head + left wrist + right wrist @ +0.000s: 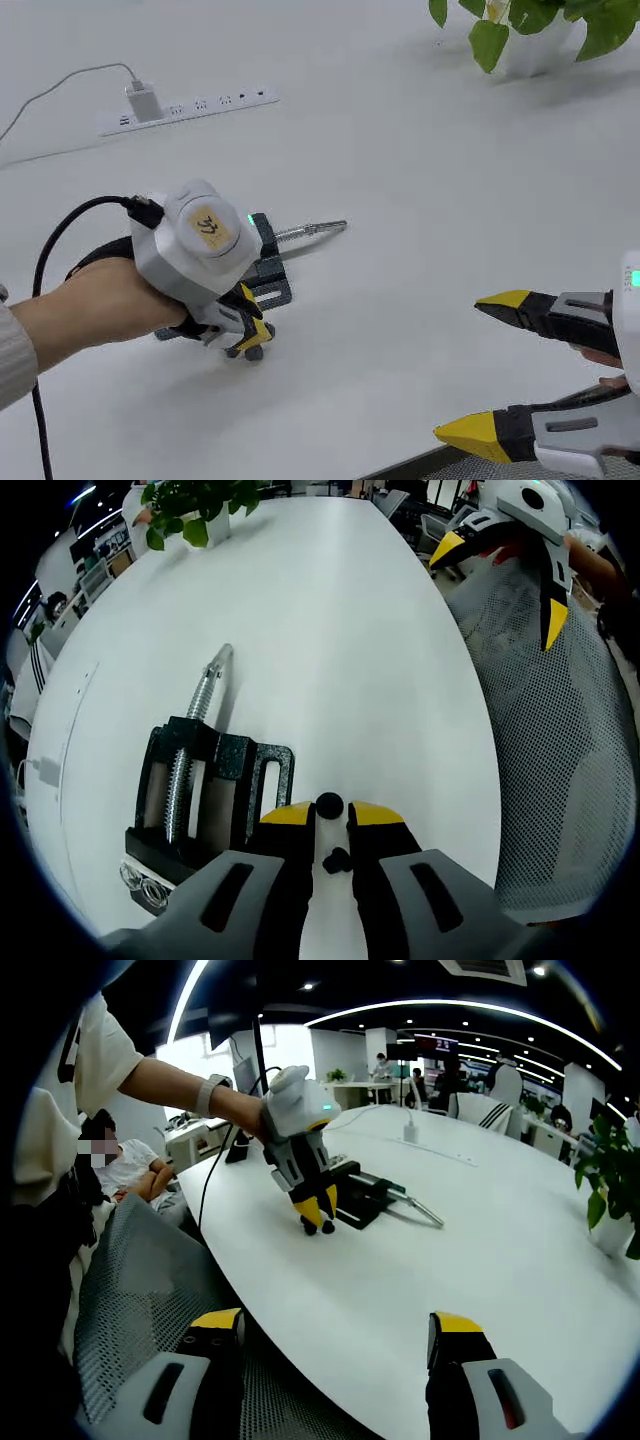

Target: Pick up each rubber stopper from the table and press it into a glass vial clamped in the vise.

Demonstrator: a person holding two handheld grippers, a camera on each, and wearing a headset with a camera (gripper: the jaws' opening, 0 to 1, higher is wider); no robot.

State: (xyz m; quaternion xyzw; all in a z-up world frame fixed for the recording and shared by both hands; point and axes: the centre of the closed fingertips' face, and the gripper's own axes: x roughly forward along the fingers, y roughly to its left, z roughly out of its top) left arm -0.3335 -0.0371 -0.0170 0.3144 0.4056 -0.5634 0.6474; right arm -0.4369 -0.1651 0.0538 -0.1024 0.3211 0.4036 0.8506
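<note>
Biggest thing first: the white desk (420, 200) was mostly bare, with the black vise (215, 780) sitting on it, screw handle sticking out away from the person.

The left hand-held gripper (330, 818) was angled down at the desk right beside the vise. Its jaws were pulled in to a narrow gap, and a rubber stopper (328, 803) sat right between the yellow tips, looking pinched. I couldn't tell if it had cleared the desk. A second dark bit (337, 860) showed further back between the jaws, possibly another stopper, too small to call.

The right hand-held gripper (460, 368) hung off the near edge of the desk, well apart from the vise, jaws spread wide with nothing in them.

At the vise's near end the left gripper view showed a couple of round glassy rims, which I took for the glass vials (145, 880).

My read is that this was the pickup step. Next it'd need lifting, carrying over to a vial mouth, lining up square and pushing straight down, since a tilted stopper would likely skid off the glass.
</note>
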